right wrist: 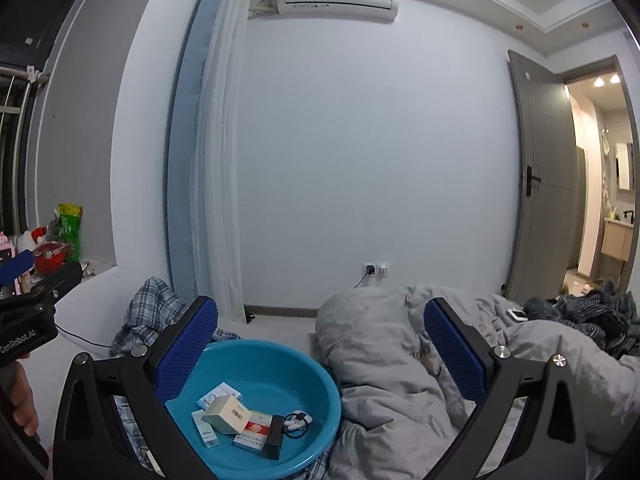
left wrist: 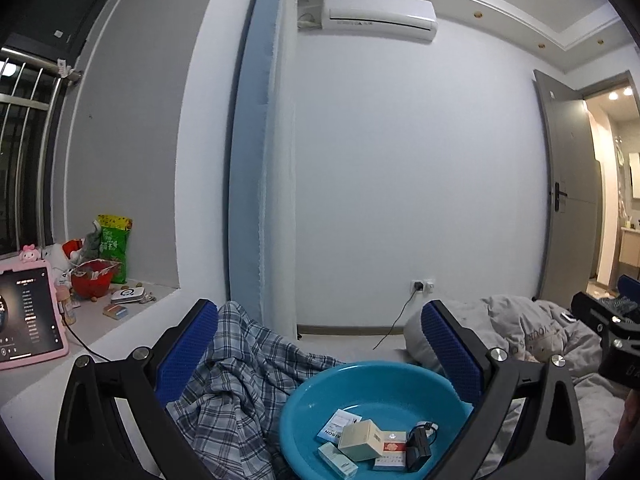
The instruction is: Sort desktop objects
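Presently, both of my tongs stand wide and empty, held nearly level above a bed. The left gripper frames the blue basin, which sits near me on a plaid cloth; the right gripper sees the same basin low and to its left, beside a grey duvet.

Contents of the basin, gathered on its floor: a pale box lying on top of a red-and-white carton, a slim mint-coloured box at the near edge, a white-and-blue packet behind, and a black charger with its cable to the right. These appear already collected.

Farther left, a windowsill carries a pink-cased tablet, a red bag, a green packet and smaller clutter; I judge that these may be what remains to sort, though the task does not say.

Risks from this position:
- the basin rests on soft, rumpled cloth, so a push on its rim could tip it and spill the boxes;
- the pale box rests on another, and a nudge could slide it off;
- the charger cable could snag a finger;
- the two grippers are close together, so a sideways reach may make them collide.
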Demonstrator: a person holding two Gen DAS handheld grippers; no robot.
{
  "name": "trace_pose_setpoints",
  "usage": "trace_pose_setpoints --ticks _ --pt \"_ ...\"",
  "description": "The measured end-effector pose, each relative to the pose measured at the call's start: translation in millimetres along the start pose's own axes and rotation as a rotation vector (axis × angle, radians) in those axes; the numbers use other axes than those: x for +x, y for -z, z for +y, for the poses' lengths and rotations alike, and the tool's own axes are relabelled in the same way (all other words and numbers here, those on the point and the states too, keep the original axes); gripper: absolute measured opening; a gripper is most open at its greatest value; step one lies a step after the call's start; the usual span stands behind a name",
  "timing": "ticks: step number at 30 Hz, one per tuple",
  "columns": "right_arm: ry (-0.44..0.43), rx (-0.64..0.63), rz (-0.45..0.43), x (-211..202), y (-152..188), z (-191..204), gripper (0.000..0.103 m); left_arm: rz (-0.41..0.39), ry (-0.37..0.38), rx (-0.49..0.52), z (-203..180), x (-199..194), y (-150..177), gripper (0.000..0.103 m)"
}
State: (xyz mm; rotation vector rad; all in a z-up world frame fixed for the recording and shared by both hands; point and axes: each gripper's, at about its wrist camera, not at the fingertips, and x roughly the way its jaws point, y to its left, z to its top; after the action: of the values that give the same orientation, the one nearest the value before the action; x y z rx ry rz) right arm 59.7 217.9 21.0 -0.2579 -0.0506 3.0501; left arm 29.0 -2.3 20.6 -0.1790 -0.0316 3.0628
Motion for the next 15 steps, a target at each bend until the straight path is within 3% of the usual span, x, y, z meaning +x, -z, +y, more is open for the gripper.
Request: trace_pose_setpoints --ticks 8,11,15 --pt "-0.011 0.019 0.011 4.2 -2.3 0.1 0.102 -0.025 -0.040 0.040 -0.5 -3.3 0.4 0.103" --pt "0.032 0.019 0.046 8.4 -2.3 -0.2 0.102 -0.040 -0.052 0.053 -1.4 -6.3 0.1 0.103" --pt "0.039 0.042 0.029 8.6 -2.1 -4.9 0.102 -0.038 -0.032 0.047 -0.8 -7.2 0.5 0.103"
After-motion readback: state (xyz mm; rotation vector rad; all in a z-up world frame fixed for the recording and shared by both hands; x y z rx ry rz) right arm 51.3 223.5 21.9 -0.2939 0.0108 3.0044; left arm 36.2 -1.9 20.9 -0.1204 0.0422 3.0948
